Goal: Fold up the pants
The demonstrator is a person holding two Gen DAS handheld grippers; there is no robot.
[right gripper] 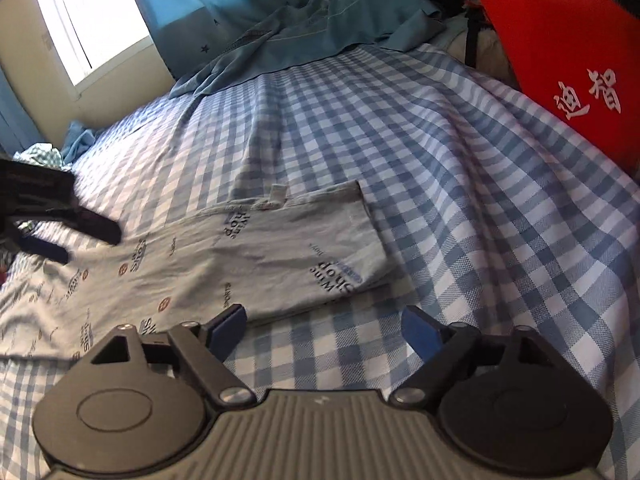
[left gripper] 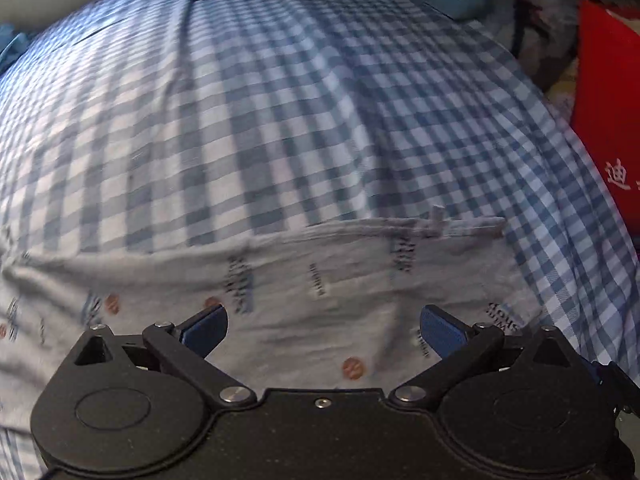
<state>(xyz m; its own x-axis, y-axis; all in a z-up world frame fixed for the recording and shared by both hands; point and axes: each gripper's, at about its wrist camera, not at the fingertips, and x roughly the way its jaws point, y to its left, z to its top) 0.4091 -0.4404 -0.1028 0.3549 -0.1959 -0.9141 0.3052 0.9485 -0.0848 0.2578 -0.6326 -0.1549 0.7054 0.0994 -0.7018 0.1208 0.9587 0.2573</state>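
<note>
Light grey printed pants [left gripper: 320, 280] lie flat on a blue-and-white checked bed sheet [left gripper: 260, 120]. In the right wrist view the pants [right gripper: 248, 252] stretch from the left edge to a waistband end with a small tag. My left gripper [left gripper: 323, 326] is open and empty, just above the pants; it also shows at the left of the right wrist view [right gripper: 80, 240]. My right gripper [right gripper: 324, 330] is open and empty, over the sheet at the near edge of the pants' right end.
A red bag with white characters [right gripper: 560, 60] stands at the bed's right side and shows in the left wrist view [left gripper: 608, 100]. A crumpled teal cloth [right gripper: 312, 32] lies at the far end of the bed. A bright window [right gripper: 92, 20] is at far left.
</note>
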